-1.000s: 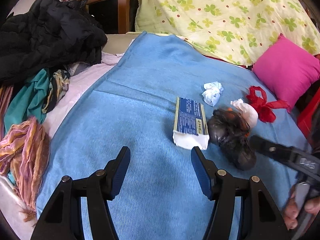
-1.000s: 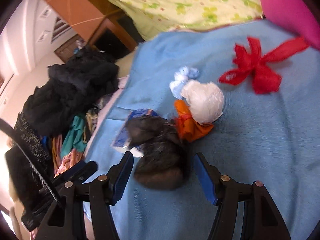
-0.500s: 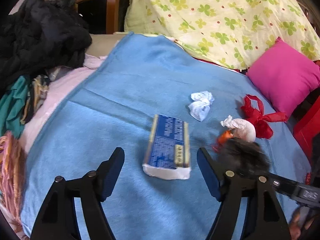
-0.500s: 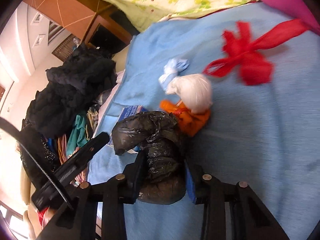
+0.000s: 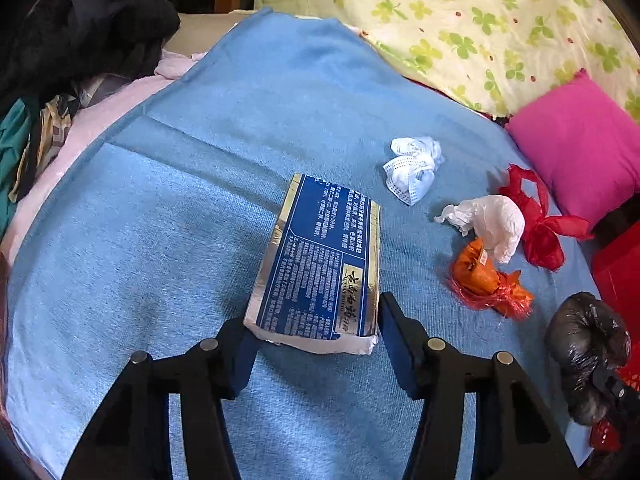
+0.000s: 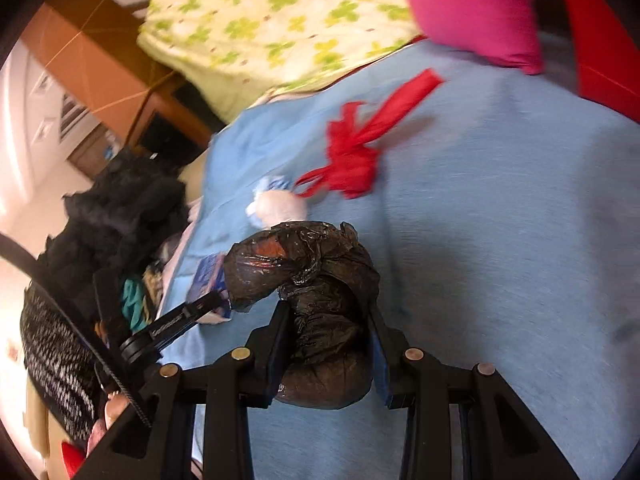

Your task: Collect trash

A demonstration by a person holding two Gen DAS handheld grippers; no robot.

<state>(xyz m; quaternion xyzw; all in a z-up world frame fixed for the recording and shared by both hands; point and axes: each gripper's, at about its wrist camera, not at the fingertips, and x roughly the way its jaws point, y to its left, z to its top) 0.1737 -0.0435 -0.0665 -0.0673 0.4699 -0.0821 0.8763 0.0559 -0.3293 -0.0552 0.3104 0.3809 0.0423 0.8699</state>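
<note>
Trash lies on a blue blanket [image 5: 200, 208]. My left gripper [image 5: 316, 344] is open, its fingers on either side of the near end of a blue and silver carton [image 5: 320, 264]. Beyond it lie a crumpled white mask [image 5: 414, 168], a white wad [image 5: 492, 224], an orange wrapper [image 5: 484, 276] and a red ribbon [image 5: 536, 216]. My right gripper [image 6: 328, 332] is shut on a black plastic bag bundle [image 6: 320, 280] and holds it above the blanket. The bundle also shows at the right edge of the left wrist view [image 5: 584, 352].
A pink pillow [image 5: 580, 152] and a green-flowered quilt [image 5: 480, 20] lie at the far right. A pile of dark clothes [image 5: 72, 40] lies at the left. A red container [image 5: 620, 272] stands past the blanket's right edge.
My right gripper closed on the black bundle and lifted it off to the right. My left gripper moved forward until its fingers flank the carton's near end.
</note>
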